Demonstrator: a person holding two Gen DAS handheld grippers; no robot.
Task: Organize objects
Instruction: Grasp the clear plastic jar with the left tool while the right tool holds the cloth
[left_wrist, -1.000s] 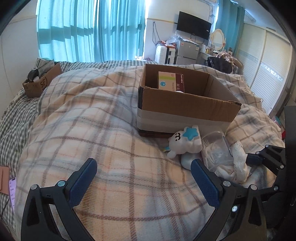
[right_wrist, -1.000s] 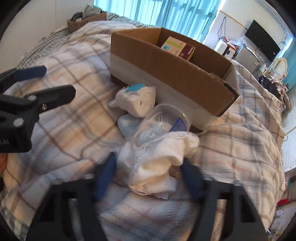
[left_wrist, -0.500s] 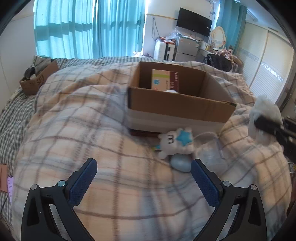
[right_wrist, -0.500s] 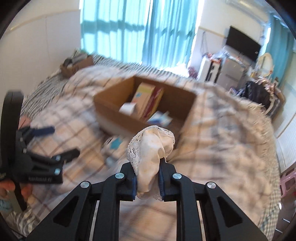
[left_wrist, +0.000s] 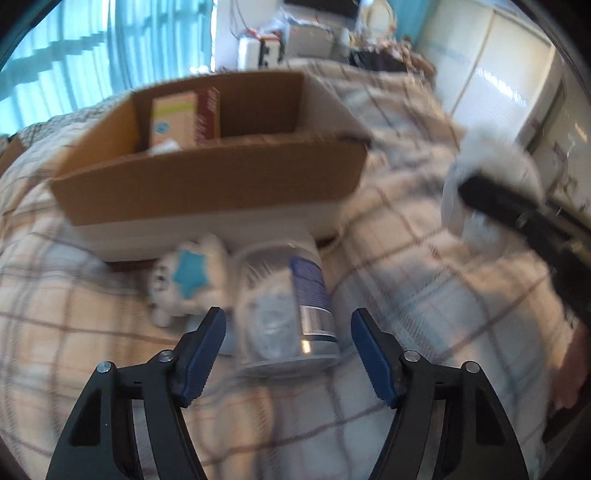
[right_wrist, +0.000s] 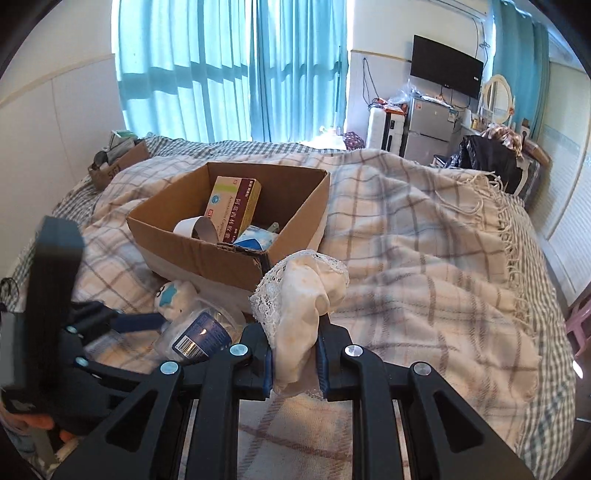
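My right gripper (right_wrist: 293, 363) is closest to me. Its two fingers are squeezed tight on a white lacy cloth (right_wrist: 301, 295), and I hold the cloth up in the air above the blanket (right_wrist: 424, 258), just in front of the near right corner of the cardboard box (right_wrist: 207, 254).

My left gripper (left_wrist: 288, 354) is open wide and holds nothing. A clear plastic jar (left_wrist: 284, 306) with a blue label lies on its side on the blanket, right between the open fingers. I cannot tell if the fingers touch it, because the left picture is blurry.

Just past the jar is a small white soft toy (left_wrist: 184, 280) with a blue star on it. It lies next to the jar and right against the front wall of the box. Something pale blue peeks out under the toy, but I cannot tell what it is.

The box sits in the middle of the blanket. Inside it I see a medicine box (right_wrist: 232, 206), a roll of tape (right_wrist: 197, 229) and a blue and white packet (right_wrist: 256, 238). So some things are put away already.

I think the cloth goes in next. The jar and the toy are not in the box yet.

Far away, at the back left corner of the bed, is a small brown box (right_wrist: 118, 166) with things in it.
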